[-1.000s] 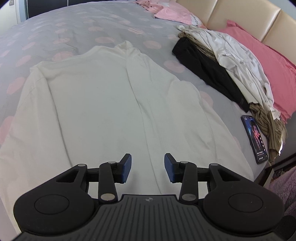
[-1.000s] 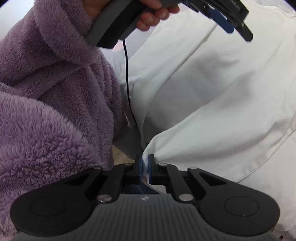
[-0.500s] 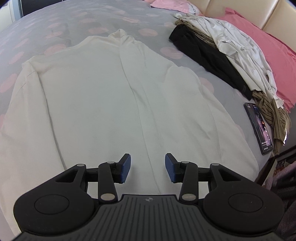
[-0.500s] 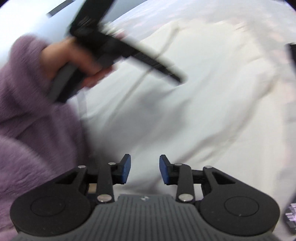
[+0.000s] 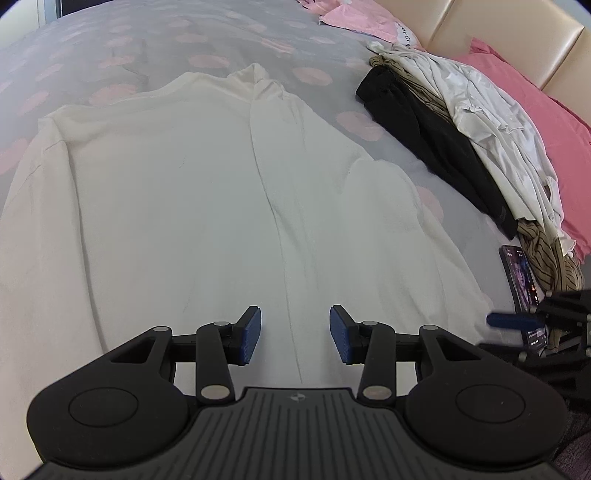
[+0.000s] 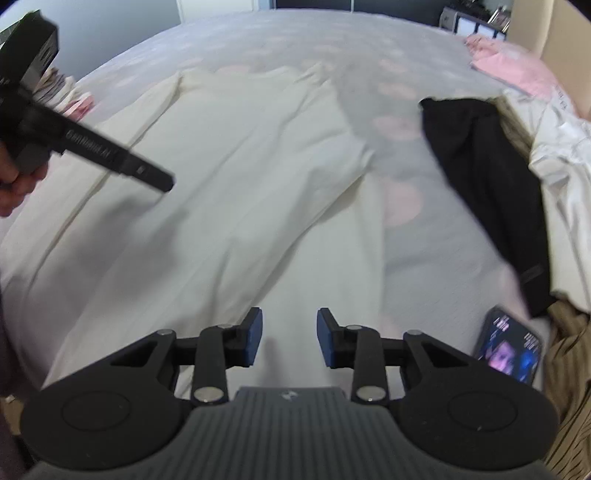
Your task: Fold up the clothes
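both claws wide and empty above a cream top spread on the bed

a cream long-sleeved high-neck top (image 5: 184, 221) lies flat on a grey bedspread with pink spots (image 5: 110, 48), its collar pointing toward the far edge of the bed and its hem at the near edge. one sleeve runs down along the left side of the body; the other side of the garment is folded in over the body, leaving a long crease down the middle.

the left gripper (image 5: 294, 334) hangs above the hem part of the top, its blue-padded fingers spread wide with nothing between them and no contact with the cloth. the right gripper (image 6: 290, 338) is likewise spread wide and empty, above the near right part of the top. in the right wrist view the left gripper shows as a black bar at the left, held in a hand (image 6: 14, 184) over the sleeve side of the top; the view is somewhat blurred.

along the right edge of the bed, well apart from the top, lies a heap of clothes: a black garment (image 5: 436, 155) nearest the top, then a white crumpled shirt (image 5: 491, 122) and an olive striped cloth (image 5: 546, 254) over a pink pillow (image 5: 546, 110). a dark smartphone with a lit screen (image 6: 509, 350) lies at the near right corner of the bed, just beside the striped cloth. a beige padded headboard (image 5: 498, 33) stands behind the pillow.
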Available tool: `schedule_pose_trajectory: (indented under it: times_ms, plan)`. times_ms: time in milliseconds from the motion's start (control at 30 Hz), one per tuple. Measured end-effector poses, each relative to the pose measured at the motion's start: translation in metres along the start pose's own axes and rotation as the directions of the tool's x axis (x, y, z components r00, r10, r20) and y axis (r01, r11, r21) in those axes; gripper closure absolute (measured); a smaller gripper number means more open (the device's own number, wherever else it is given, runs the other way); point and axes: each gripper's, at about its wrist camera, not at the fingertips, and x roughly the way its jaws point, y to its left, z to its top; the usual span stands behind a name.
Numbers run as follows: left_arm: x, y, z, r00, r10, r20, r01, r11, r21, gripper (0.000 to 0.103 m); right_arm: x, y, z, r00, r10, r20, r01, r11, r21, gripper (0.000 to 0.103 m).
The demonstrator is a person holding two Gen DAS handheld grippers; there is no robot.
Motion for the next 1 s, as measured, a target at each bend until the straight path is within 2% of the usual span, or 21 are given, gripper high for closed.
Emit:
schedule_pose_trajectory:
  times_ms: [67, 200, 333, 567, 700, 800, 867, 967, 1000]
  plan:
    - [0.004, 0.001, 0.003, 1.000, -0.004, 0.003, 0.004, 1.000, -0.006, 0.064, -0.002, -0.013, 0.006, 0.999, -0.032, 0.039, 0.032, 0.999, 0.005, 0.068]
    - [0.013, 0.004, 0.010, 1.000, -0.018, 0.004, 0.018, 1.000, -0.019, 0.064, 0.012, -0.041, 0.025, 0.994, -0.070, 0.079, 0.067, 0.997, 0.040, 0.077]
    - [0.023, 0.007, 0.016, 1.000, -0.022, 0.004, 0.023, 1.000, -0.021, 0.064, 0.025, -0.061, 0.043, 0.991, -0.081, 0.110, 0.078, 0.996, 0.033, 0.078]
    - [0.037, 0.015, 0.027, 0.999, -0.041, 0.022, 0.042, 0.998, -0.042, 0.064, 0.061, -0.080, 0.078, 0.991, -0.053, 0.125, 0.057, 0.998, -0.027, 0.077]
    - [0.045, 0.018, 0.031, 0.998, -0.060, 0.030, 0.061, 0.997, -0.042, 0.064, 0.082, -0.083, 0.089, 0.993, 0.029, 0.111, -0.027, 0.999, -0.021, 0.077]
    - [0.049, 0.016, 0.032, 0.997, -0.069, 0.033, 0.070, 0.997, -0.022, 0.078, 0.093, -0.081, 0.092, 0.993, 0.058, 0.101, -0.056, 0.998, -0.018, 0.077]
    - [0.050, 0.015, 0.033, 0.997, -0.075, 0.035, 0.076, 0.997, -0.009, 0.095, 0.099, -0.079, 0.094, 0.993, 0.071, 0.099, -0.070, 0.997, -0.016, 0.076]
    - [0.049, 0.013, 0.032, 0.996, -0.084, 0.032, 0.084, 0.996, 0.000, 0.102, 0.107, -0.080, 0.098, 0.991, 0.082, 0.107, -0.083, 0.996, 0.012, 0.075]
    - [0.048, 0.011, 0.032, 0.997, -0.071, 0.029, 0.071, 0.997, 0.005, 0.102, 0.108, -0.081, 0.099, 0.990, 0.091, 0.107, -0.094, 0.995, 0.026, 0.082]
